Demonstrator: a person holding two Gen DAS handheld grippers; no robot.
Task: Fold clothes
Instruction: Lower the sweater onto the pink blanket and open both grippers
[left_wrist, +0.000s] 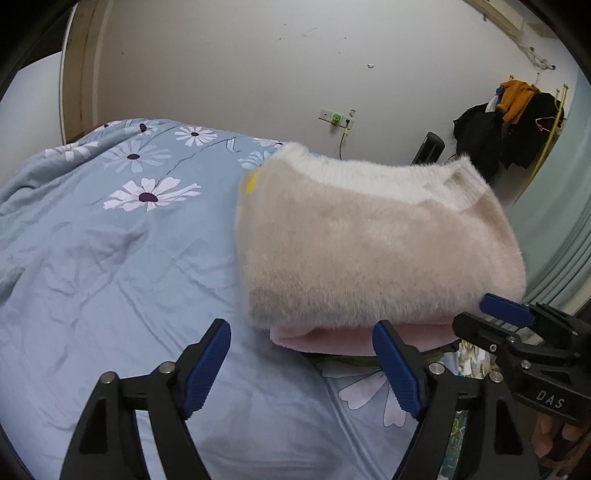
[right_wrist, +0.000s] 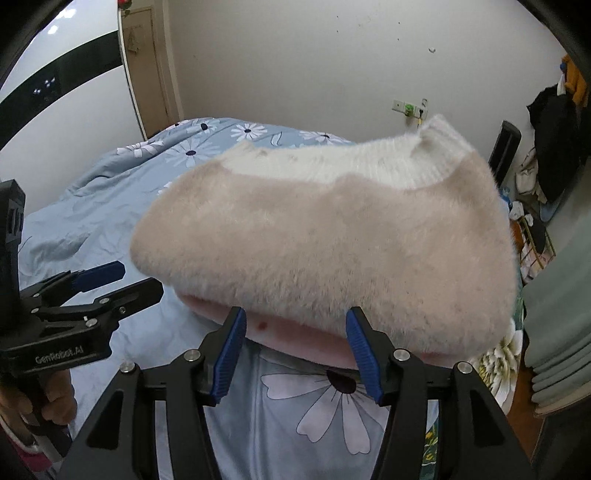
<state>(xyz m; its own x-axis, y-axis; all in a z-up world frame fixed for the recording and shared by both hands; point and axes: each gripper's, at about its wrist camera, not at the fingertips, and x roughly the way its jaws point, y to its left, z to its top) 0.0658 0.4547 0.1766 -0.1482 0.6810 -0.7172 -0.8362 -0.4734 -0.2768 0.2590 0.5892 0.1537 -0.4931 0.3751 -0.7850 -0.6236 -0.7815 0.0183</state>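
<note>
Folded fluffy cream sweater (left_wrist: 369, 243) sits on a pink garment (left_wrist: 354, 338) on the blue floral bed (left_wrist: 110, 258). Both tools, left (left_wrist: 301, 369) and right (right_wrist: 295, 354), gape empty. Soft, light, floppy; grip the near folded edge.

A bed covered by a light blue quilt (left_wrist: 110, 258) printed with white daisies fills the left and lower frame. On it, right of centre, lies a folded fluffy beige sweater (left_wrist: 369, 243) atop a folded pink garment (left_wrist: 332, 338).

Fluffy knit sweater (right_wrist: 325, 240) on smooth, creased cotton-like quilt (left_wrist: 92, 258).
</note>
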